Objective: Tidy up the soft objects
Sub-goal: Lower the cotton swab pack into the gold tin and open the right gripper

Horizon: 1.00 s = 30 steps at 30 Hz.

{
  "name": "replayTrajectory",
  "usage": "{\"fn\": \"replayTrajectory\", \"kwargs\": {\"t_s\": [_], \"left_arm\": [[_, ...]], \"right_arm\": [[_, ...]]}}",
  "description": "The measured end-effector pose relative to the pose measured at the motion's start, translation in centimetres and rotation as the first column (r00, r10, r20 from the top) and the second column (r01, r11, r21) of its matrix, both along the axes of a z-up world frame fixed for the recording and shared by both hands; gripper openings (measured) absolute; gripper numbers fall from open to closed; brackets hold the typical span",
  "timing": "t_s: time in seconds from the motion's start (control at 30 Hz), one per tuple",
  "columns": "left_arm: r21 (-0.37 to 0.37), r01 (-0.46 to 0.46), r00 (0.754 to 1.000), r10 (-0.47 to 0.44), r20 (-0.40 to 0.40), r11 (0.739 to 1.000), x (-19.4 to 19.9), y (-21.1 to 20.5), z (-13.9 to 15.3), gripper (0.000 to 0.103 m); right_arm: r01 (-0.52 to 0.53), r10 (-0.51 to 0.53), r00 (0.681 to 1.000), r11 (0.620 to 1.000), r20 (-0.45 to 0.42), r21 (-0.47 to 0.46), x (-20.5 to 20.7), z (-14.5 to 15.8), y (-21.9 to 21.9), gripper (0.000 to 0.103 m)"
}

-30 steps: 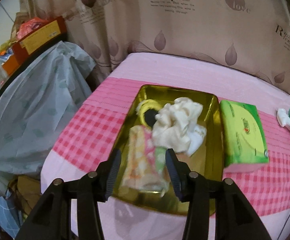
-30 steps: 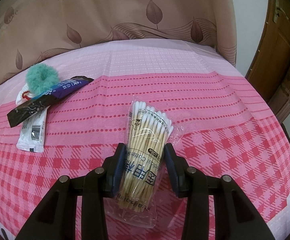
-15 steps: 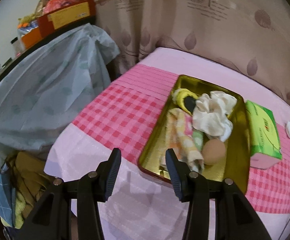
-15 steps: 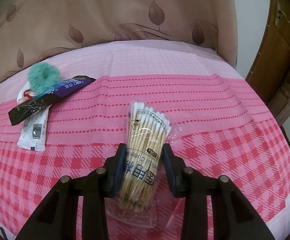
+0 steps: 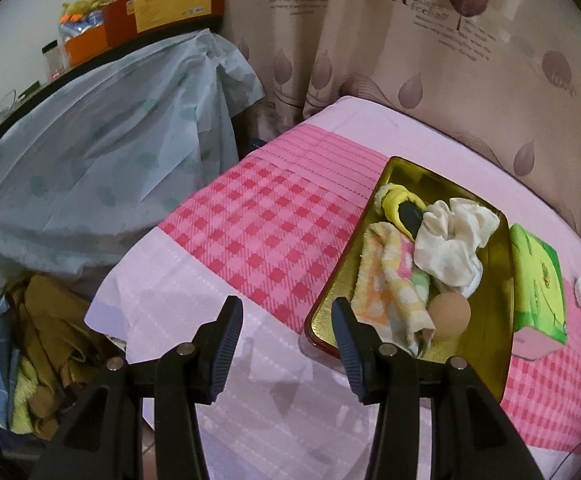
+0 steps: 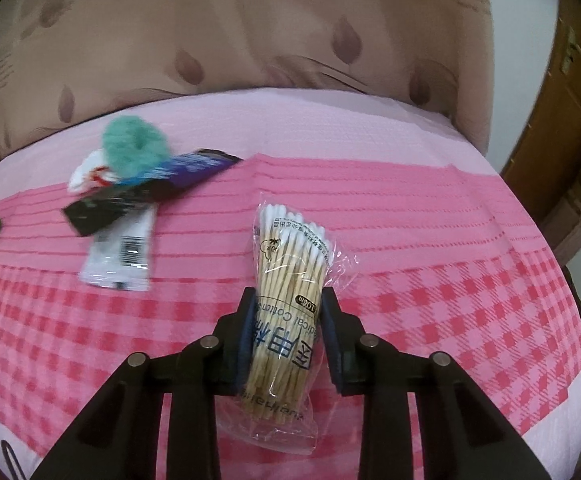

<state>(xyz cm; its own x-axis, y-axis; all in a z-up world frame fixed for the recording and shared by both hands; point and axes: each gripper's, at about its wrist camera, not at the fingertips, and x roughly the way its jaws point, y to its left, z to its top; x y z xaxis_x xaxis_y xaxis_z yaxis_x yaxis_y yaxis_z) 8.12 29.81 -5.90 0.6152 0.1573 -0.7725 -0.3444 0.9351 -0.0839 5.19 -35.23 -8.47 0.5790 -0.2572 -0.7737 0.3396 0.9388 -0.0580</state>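
Right hand-held gripper (image 6: 286,334) clamped on the clear-wrapped cotton swab packet (image 6: 288,300), left hand-held gripper (image 5: 286,344) apart and empty; judged next: carry to gold metal tray (image 5: 494,336), ten o'clock.

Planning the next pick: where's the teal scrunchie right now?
In the right wrist view, the teal scrunchie lies upper left on the pink cloth, at the far end of the dark packet.

Swab pack (image 6: 288,280) clamped, upright-ish. Towel (image 5: 390,284), white cloth (image 5: 454,240), puff (image 5: 449,314) in tray (image 5: 494,344).
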Motion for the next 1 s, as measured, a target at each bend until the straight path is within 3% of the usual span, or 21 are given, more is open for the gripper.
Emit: {"fn": "replayTrajectory", "kwargs": {"t_s": [0.3, 0.6, 0.77, 1.0], "left_arm": [[-0.013, -0.045, 0.999, 0.045, -0.004, 0.999, -0.2, 0.8, -0.1, 0.047], [-0.045, -0.115, 0.993, 0.115, -0.005, 0.992, -0.7, 2.2, -0.3, 0.047], [-0.051, -0.151, 0.988, 0.151, 0.001, 0.987, -1.1, 2.9, -0.2, 0.047], [-0.03, -0.172, 0.985, 0.172, 0.015, 0.985, -1.4, 3.2, 0.2, 0.047]], "right_arm": [[-0.153, 0.152, 0.988, 0.988, 0.037, 0.006, 0.7, 2.4, 6.7, 0.028], [-0.319, 0.317, 0.944, 0.947, 0.088, 0.017, 1.7, 5.3, 14.4, 0.028], [-0.423, 0.417, 0.901, 0.906, 0.12, 0.025, 2.4, 7.0, 19.6, 0.028], [-0.589, 0.58, 0.803, 0.808, 0.137, 0.034, 3.7, 8.2, 28.9, 0.028]]}}
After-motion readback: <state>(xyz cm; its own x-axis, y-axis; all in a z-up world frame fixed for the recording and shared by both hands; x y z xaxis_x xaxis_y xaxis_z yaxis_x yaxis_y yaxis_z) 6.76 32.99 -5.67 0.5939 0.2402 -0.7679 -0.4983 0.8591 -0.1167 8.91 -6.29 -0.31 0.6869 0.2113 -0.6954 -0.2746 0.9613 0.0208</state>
